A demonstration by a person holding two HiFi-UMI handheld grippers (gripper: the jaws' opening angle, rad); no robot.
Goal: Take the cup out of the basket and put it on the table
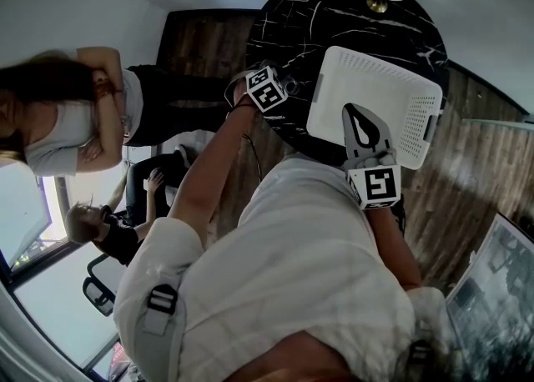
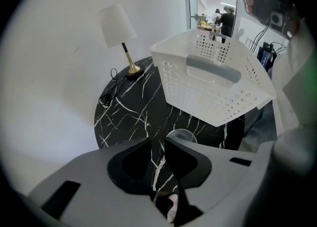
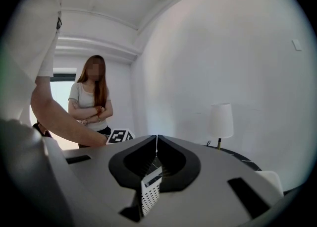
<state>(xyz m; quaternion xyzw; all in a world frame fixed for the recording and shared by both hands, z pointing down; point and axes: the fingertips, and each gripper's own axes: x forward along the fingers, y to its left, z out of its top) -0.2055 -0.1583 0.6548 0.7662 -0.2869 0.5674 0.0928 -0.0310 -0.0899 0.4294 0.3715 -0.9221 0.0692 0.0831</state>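
Observation:
A clear glass cup (image 2: 182, 136) stands upright on the black marble table (image 2: 129, 107), just past my left gripper (image 2: 157, 139). That gripper's jaws are a little apart, with only tabletop showing between them. The white perforated basket (image 2: 213, 87) hangs tilted above the table, lifted off it. My right gripper (image 1: 355, 113) is shut on the basket (image 1: 392, 88) at its near rim. In the right gripper view a strip of the basket's wall (image 3: 150, 194) shows between the jaws of the right gripper (image 3: 156, 138). My left gripper (image 1: 288, 86) sits at the table's left edge.
A white-shaded lamp (image 2: 117, 25) with a brass stem stands at the table's far side, its cable (image 2: 106, 97) lying beside it. One person (image 1: 75, 113) stands with folded arms to the left, and another (image 1: 108, 230) sits lower down. The floor (image 1: 467, 180) is wooden.

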